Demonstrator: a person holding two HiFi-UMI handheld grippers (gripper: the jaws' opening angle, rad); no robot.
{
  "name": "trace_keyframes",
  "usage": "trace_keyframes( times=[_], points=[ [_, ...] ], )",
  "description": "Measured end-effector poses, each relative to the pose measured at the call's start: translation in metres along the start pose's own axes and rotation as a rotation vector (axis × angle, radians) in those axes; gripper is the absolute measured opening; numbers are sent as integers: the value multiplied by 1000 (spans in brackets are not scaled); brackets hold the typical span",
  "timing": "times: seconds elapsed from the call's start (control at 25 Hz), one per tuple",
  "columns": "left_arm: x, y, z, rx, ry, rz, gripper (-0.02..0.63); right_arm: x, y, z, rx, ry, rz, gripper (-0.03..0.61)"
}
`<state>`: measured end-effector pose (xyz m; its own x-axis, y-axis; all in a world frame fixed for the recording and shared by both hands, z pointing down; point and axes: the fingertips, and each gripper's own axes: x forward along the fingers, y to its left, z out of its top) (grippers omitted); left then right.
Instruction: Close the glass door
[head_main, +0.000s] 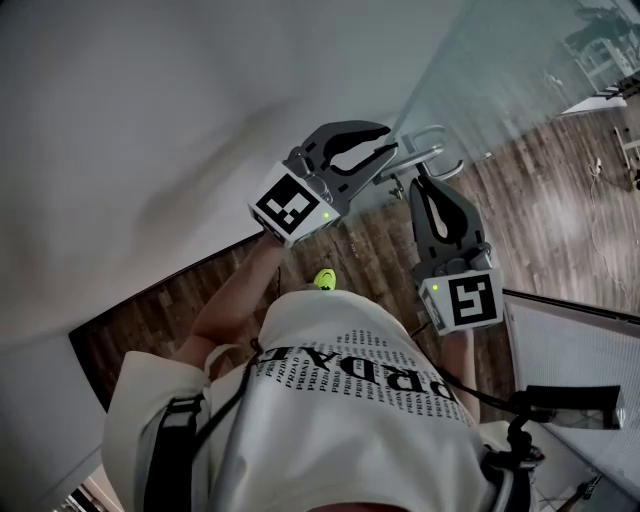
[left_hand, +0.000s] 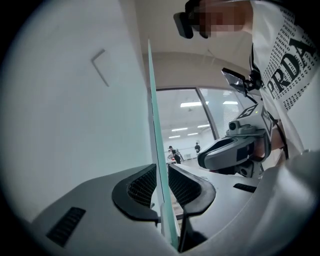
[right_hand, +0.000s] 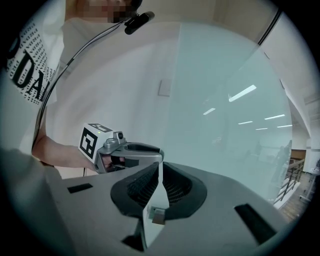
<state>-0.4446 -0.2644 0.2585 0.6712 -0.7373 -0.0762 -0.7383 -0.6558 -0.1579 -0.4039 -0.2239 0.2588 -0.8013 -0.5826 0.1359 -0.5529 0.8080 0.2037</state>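
Note:
The glass door stands at the upper right, with a chrome handle near its free edge. My left gripper reaches that edge beside the handle. In the left gripper view the door's green edge runs between the jaws of the left gripper, with thin gaps to both pads, so it is open. My right gripper points up just below the handle. In the right gripper view the door fills the right side. A pale strip in line with its edge sits pinched between the pads of the right gripper.
A white wall fills the left, right next to the door edge. Dark wood floor lies below, with a small yellow-green object on it. A white panel stands at the right. Several people stand far off in the hall.

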Motion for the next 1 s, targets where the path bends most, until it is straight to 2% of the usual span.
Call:
trace_keyframes(
  times=[0.12, 0.32, 0.44, 0.76, 1.0],
  points=[
    [8, -6, -4, 14, 16, -43, 64, 1, -5, -4, 0, 19, -19, 0],
    [8, -10, -1, -63, -16, -72, 65, 1, -14, -2, -3, 28, -48, 0],
    [7, -12, 0, -82, -25, -60, 75, 1, -15, 0, -3, 28, -51, 0],
    [5, -34, 3, -55, -4, -112, 75, 1, -14, 6, -19, 18, -51, 0],
    [6, -45, 6, 4, 4, -171, 75, 3, -19, 22, 1, 8, -79, 0]
  ],
)
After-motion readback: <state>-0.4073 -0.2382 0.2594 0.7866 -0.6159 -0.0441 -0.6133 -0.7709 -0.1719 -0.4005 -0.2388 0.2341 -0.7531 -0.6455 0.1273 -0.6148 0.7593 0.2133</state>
